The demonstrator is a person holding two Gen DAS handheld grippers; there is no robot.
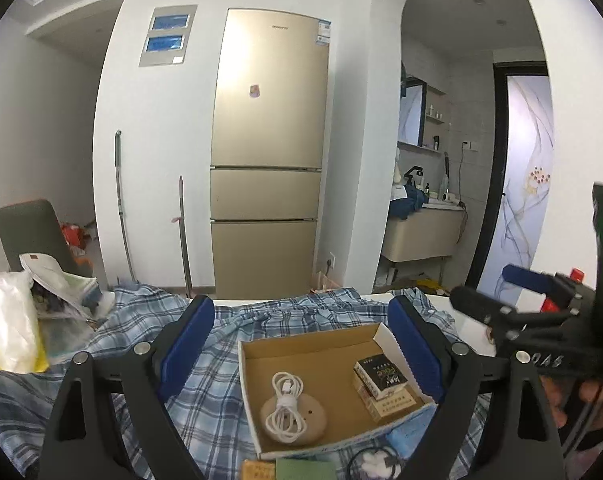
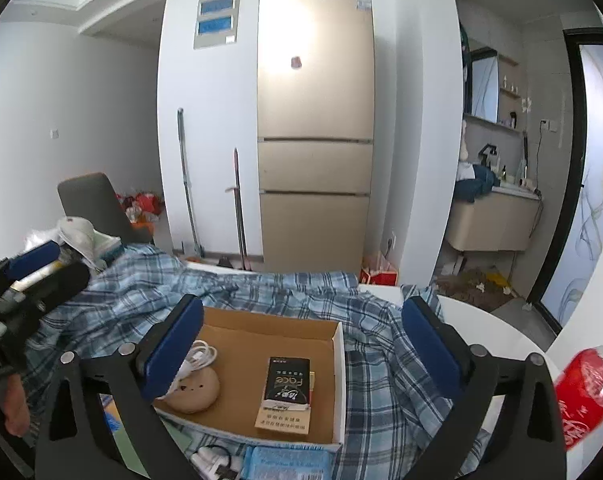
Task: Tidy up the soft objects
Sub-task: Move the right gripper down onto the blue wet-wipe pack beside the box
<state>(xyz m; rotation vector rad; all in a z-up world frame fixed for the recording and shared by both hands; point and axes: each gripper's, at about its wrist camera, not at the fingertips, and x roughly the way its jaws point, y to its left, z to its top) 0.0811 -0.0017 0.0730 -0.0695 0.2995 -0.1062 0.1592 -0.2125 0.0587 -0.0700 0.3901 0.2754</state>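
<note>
A blue plaid shirt lies crumpled across the white table; it also shows in the right wrist view. An open cardboard box sits on it, holding a round beige device with a coiled white cable and small packets. The box shows in the right wrist view too. My left gripper is open and empty, hovering above the box. My right gripper is open and empty, above the box and shirt. Each gripper shows at the edge of the other's view.
Plastic bags and a paper pouch sit at the table's left. A red cola bottle stands at the right. A blue packet and white plug lie in front of the box. A gold fridge stands beyond the table.
</note>
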